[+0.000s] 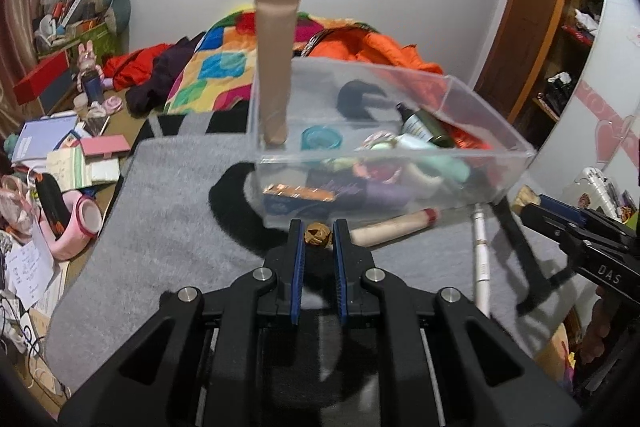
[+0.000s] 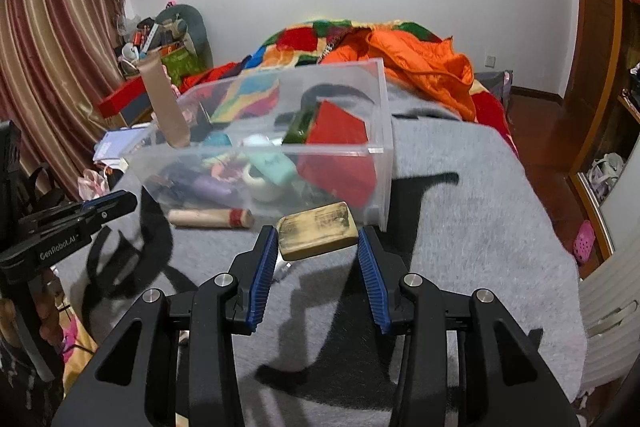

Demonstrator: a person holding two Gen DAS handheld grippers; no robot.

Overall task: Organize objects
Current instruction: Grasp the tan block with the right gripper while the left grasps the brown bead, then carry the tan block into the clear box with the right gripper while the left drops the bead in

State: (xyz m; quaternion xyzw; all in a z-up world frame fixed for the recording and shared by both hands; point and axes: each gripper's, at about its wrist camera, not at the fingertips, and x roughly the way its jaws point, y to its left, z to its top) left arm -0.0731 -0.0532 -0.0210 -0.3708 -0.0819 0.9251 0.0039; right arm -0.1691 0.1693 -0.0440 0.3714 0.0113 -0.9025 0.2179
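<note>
A clear plastic box [image 1: 400,157] [image 2: 256,147] stands on the grey blanket [image 1: 160,227], filled with bottles, jars and a red packet. A tan tube [image 1: 276,67] [image 2: 164,103] stands upright in its left corner. My left gripper [image 1: 318,227] is shut on a small brown carved ball [image 1: 318,234], just in front of the box. My right gripper [image 2: 318,233] is shut on a tan rectangular block [image 2: 316,227] near the box's right front corner. In the left wrist view the right gripper [image 1: 536,203] enters from the right. A wooden roller [image 1: 394,227] [image 2: 210,218] lies against the box front.
A white stick [image 1: 482,259] lies on the blanket right of the roller. Behind the box are a patchwork quilt [image 1: 224,67] and an orange jacket [image 2: 424,63]. Books, boxes and a pink holder [image 1: 80,223] crowd the left side. Wooden shelves [image 1: 560,47] stand on the right.
</note>
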